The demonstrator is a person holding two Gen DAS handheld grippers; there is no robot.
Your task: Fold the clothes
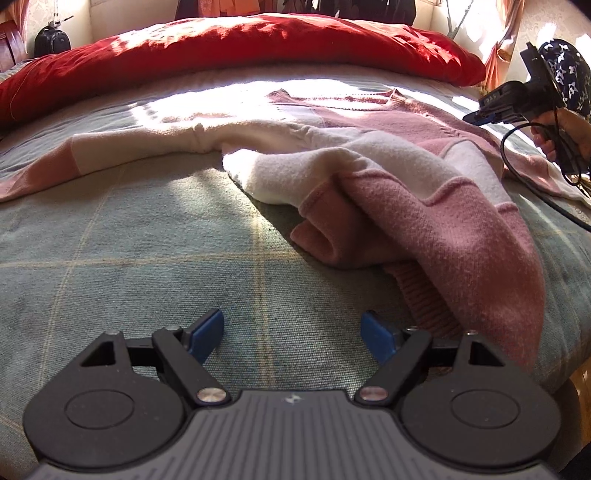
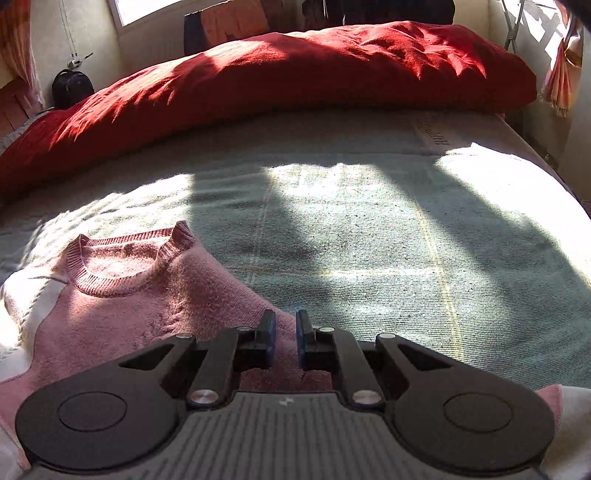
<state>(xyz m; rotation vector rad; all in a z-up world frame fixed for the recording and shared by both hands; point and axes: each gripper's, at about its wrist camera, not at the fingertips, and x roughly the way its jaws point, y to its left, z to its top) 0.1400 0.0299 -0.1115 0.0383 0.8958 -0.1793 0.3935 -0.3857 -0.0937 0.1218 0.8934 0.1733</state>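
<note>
Blue-padded jaws of the left gripper (image 1: 293,338) stand wide apart over the checked green blanket (image 1: 147,258), with nothing between them. Just ahead and to the right, the pink-and-white sweater (image 1: 406,192) lies rumpled on the bed, its ribbed hem (image 1: 424,299) near the right-hand pad and 1 sleeve (image 1: 110,151) stretched out flat to the left. Farther right, in the left wrist view, a hand (image 1: 565,133) in a blue patterned sleeve (image 1: 565,74) holds the right gripper (image 1: 487,114) above the sweater's far side, a black cable (image 1: 524,184) trailing from it.

From the right wrist view, the right gripper (image 2: 286,339) has its 2 pads drawn almost together, only a slim gap showing and no cloth caught in it; it hangs over the sweater's shoulder edge. The ribbed collar (image 2: 125,258) lies open and flat to the left. Sunlit blanket (image 2: 369,240) runs on beyond it. At the far end of the bed a red duvet (image 2: 295,85) lies heaped below the window (image 2: 147,7), and a dark bag (image 2: 72,86) sits in the left corner.
</note>
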